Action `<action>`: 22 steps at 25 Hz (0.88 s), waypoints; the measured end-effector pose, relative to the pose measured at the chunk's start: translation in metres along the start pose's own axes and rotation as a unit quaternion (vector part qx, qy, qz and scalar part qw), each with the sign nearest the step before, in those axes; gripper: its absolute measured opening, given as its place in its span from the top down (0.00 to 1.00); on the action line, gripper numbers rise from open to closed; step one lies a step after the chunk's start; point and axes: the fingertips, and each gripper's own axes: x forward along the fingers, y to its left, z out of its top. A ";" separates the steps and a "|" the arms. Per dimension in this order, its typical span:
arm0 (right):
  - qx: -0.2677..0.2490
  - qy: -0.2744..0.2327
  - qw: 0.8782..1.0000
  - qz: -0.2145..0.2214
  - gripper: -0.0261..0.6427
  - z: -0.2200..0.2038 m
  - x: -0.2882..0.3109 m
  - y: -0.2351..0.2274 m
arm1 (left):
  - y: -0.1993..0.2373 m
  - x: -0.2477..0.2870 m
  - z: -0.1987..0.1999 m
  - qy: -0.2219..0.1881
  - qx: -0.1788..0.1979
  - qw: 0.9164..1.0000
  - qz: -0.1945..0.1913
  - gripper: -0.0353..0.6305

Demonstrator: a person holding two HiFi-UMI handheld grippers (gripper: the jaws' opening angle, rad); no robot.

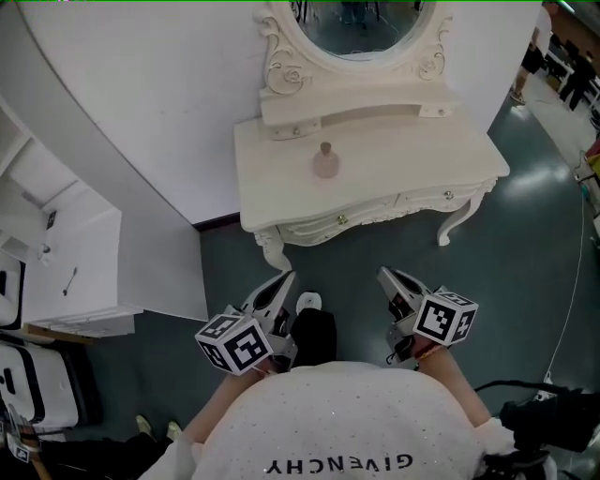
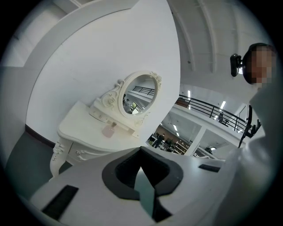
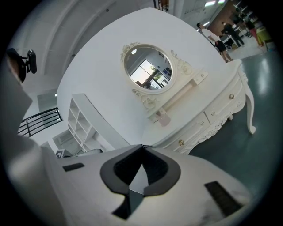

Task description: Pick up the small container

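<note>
Well ahead of both grippers, the small pink stoppered container (image 1: 325, 161) stands on the ornate white desk (image 1: 412, 164) (below its oval mirror (image 1: 361, 23)), untouched. My left gripper (image 1: 284, 278) and right gripper (image 1: 386, 275) are clenched and empty; the approach and grasp are all to come.

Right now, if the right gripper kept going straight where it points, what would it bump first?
The right gripper would probably meet the white dressing table first, around its drawer front. Nothing stands between them, though depth is unclear.

place: staged showroom hall | cues: vanity table (image 1: 403, 159), mezzanine railing (image 2: 208, 108)
</note>
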 end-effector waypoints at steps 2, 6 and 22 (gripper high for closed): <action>-0.005 0.001 1.000 -0.011 0.96 0.007 0.011 -0.009 | 0.008 0.023 0.010 0.008 0.002 1.000 -0.011 0.94; 0.011 -0.010 0.999 -0.038 0.96 0.027 0.037 -0.031 | 0.023 0.064 0.029 0.031 0.002 0.999 -0.034 0.94; -0.058 -0.009 0.994 -0.087 0.96 0.115 0.179 -0.070 | 0.128 0.184 0.117 0.092 -0.004 0.994 -0.057 0.94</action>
